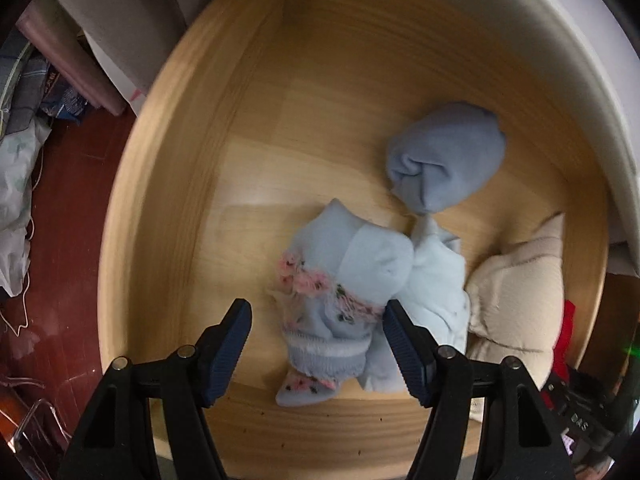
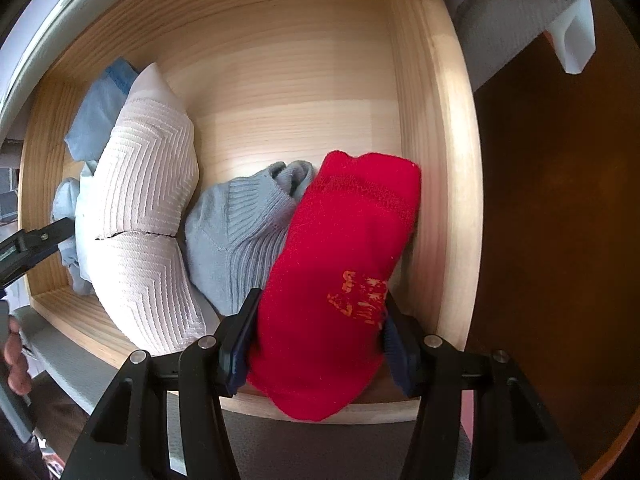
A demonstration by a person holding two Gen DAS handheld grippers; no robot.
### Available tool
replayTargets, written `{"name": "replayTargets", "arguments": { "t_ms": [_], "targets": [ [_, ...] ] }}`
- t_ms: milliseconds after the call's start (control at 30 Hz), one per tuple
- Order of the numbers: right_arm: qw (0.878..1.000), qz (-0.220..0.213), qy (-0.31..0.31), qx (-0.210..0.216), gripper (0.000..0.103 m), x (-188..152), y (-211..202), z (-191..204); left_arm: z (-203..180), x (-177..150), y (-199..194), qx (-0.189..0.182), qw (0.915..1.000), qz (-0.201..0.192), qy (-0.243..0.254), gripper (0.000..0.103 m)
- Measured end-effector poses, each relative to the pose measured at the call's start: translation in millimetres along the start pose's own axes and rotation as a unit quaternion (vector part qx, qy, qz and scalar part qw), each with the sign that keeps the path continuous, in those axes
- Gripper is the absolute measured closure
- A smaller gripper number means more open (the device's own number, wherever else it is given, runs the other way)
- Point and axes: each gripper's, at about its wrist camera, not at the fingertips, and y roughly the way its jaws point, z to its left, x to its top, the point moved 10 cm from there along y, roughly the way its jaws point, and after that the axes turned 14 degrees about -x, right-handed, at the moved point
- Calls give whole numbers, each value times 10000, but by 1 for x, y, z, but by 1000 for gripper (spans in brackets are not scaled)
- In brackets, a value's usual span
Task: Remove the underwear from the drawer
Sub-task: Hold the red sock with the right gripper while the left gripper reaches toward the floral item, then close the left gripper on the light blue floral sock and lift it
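Underwear in wooden drawer (image 2: 436, 184): red piece (image 2: 340, 280), lower centre, clamped in my right tool (image 2: 316, 340); floral blue piece (image 1: 332, 312), lower centre, between my left tool's (image 1: 318, 348) spread jaws; step, grasping; next, close left, lift both clear.

Warm dim light, soft motion blur, strong fisheye bending, dark vignetted corners.

Dark red floor (image 1: 76, 168); crumpled cloth (image 1: 16, 200), pink box (image 1: 68, 60); grey-white fabric (image 2: 532, 8)
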Motion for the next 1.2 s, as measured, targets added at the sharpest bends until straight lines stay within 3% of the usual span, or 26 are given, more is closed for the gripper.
{"name": "replayTargets", "arguments": {
  "t_ms": [233,333,367,400,600,933,1200],
  "targets": [
    [10000,9,-50,-33,50,1,1,-2,-8,10,8,77,9997,-7,239,36],
    [10000,12,-41,-32,50,2,1,-2,-8,10,13,19,9997,104,235,45],
    [10000,14,-39,-37,50,2,1,-2,-7,11,15,34,9996,147,226,51],
    [10000,11,-44,-38,50,2,0,-2,-7,11,16,44,9995,188,232,64],
    [10000,10,-43,-52,50,2,0,-2,-5,9,7,152,9984,158,515,81],
    [9994,-80,-156,-283,52,1,-1,7,-9,3,-34,213,9951,-224,936,83],
    [9990,-113,-200,-388,53,-1,-2,15,-27,-3,-65,375,9865,-545,1501,83]
  ]
}}
